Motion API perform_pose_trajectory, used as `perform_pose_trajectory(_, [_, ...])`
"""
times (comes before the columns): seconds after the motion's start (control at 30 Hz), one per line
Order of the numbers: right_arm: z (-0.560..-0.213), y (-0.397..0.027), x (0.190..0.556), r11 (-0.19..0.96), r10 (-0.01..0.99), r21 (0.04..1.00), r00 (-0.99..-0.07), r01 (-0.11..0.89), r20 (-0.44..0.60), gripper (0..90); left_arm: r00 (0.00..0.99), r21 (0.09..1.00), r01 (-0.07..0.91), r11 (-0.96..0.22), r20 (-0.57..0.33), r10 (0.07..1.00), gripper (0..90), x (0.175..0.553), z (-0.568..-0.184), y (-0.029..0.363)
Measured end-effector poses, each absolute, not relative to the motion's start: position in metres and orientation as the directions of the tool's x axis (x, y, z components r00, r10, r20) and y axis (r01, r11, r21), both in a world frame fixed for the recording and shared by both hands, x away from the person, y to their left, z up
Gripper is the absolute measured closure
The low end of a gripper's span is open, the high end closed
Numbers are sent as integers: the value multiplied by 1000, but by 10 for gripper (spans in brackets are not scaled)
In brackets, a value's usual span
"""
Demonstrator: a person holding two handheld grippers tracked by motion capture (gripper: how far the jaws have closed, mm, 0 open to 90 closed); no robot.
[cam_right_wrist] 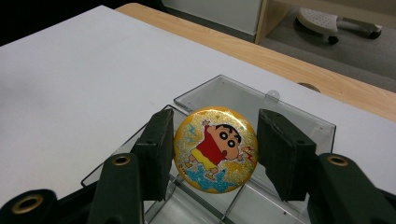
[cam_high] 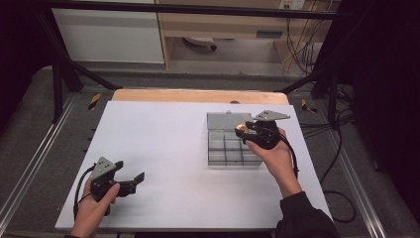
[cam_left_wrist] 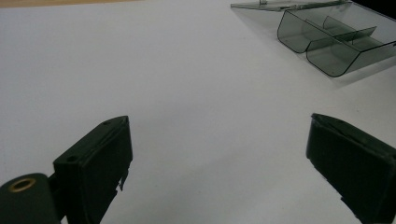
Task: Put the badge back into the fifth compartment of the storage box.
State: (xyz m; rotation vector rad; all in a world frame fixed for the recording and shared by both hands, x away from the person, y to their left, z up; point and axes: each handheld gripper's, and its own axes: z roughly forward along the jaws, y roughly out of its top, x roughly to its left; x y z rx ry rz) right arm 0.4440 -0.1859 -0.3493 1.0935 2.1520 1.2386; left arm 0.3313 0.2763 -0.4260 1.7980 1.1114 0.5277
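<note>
My right gripper point(cam_right_wrist: 212, 149) is shut on a round yellow badge point(cam_right_wrist: 215, 149) with a cartoon boy printed on it, one pad on each side of its rim. It hovers just above a clear plastic organiser box point(cam_right_wrist: 252, 100) with open lid and several compartments. From above, the right gripper point(cam_high: 242, 130) and the badge point(cam_high: 242, 128) hang over the box point(cam_high: 225, 148) near its back right compartments. My left gripper point(cam_high: 132, 181) rests low at the front left of the white table, jaws spread wide with nothing between them. The left gripper view has the box point(cam_left_wrist: 334, 42) far off at the upper right.
The white sheet point(cam_high: 158, 144) covers the table, with a wooden strip point(cam_high: 198, 95) showing along the far edge. The box's flat lid point(cam_high: 225, 120) lies open towards the back. Cables point(cam_high: 337, 148) trail off the right side.
</note>
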Motion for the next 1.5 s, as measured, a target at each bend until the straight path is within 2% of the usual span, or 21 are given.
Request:
perform_pose_trajectory(0.73, [-375,-185,452,293,807,823,-587,486,60,478,506,867,465,-177,-96,857,71,332,-427,274])
perform_pose_trajectory(1.5, [-390,-181,453,332,804,786,-593,521,53,478,508,867,465,-178,-96,856,72,332,-427,274])
